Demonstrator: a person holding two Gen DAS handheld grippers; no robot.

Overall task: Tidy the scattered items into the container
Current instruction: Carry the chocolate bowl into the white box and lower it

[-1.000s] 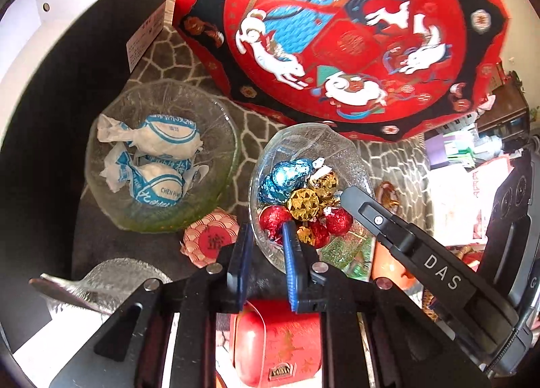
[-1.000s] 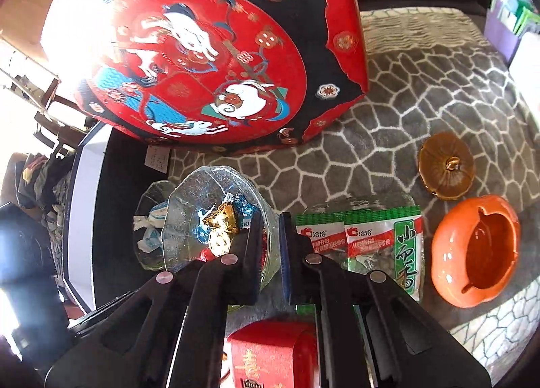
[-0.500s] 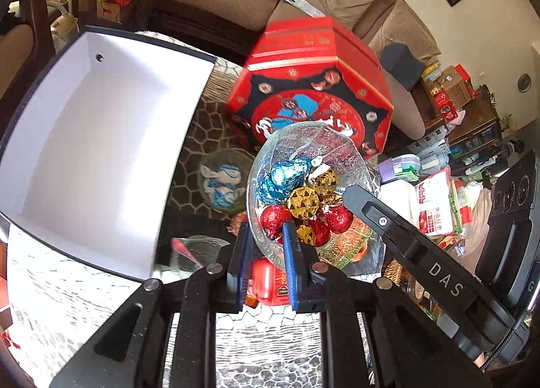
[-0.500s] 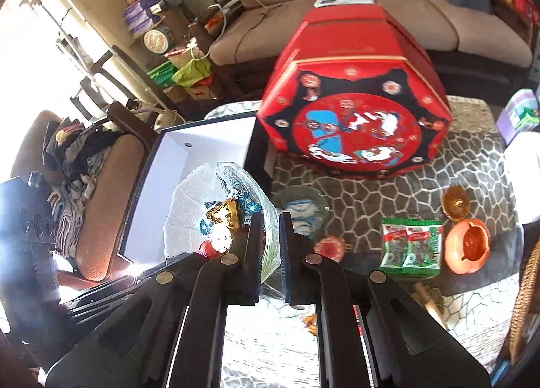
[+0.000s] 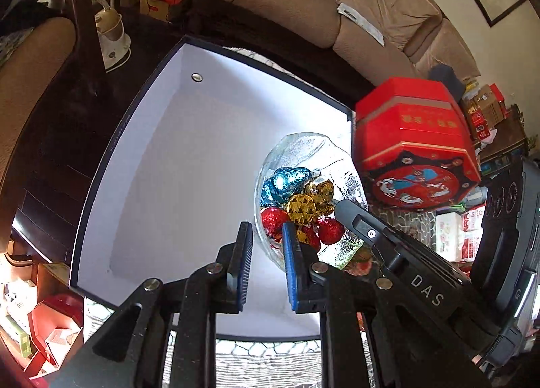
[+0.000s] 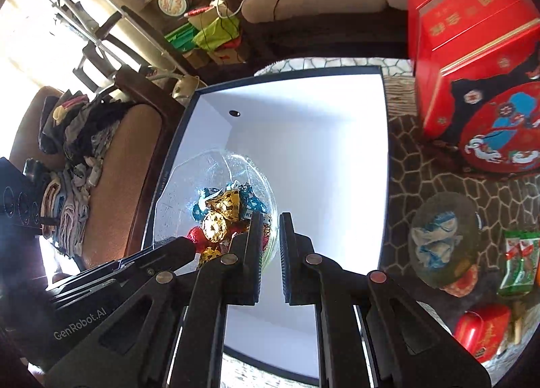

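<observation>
A clear glass bowl of foil-wrapped chocolates hangs above the open white box with a dark rim. My left gripper is shut on the bowl's near rim. My right gripper is shut on the opposite rim of the same bowl. The box lies under the bowl in the right wrist view too, and nothing lies in it. A second glass bowl with blue-and-white wrapped candies stands on the table to the right of the box.
A large red octagonal tin stands right of the box. Green snack packets and a small red tin lie on the patterned table mat. A sofa is behind, a chair with clothes to the left.
Both grippers have lifted the chocolate bowl off the table and carried it left. It now hangs over the white box; the candy bowl stayed on the table.
</observation>
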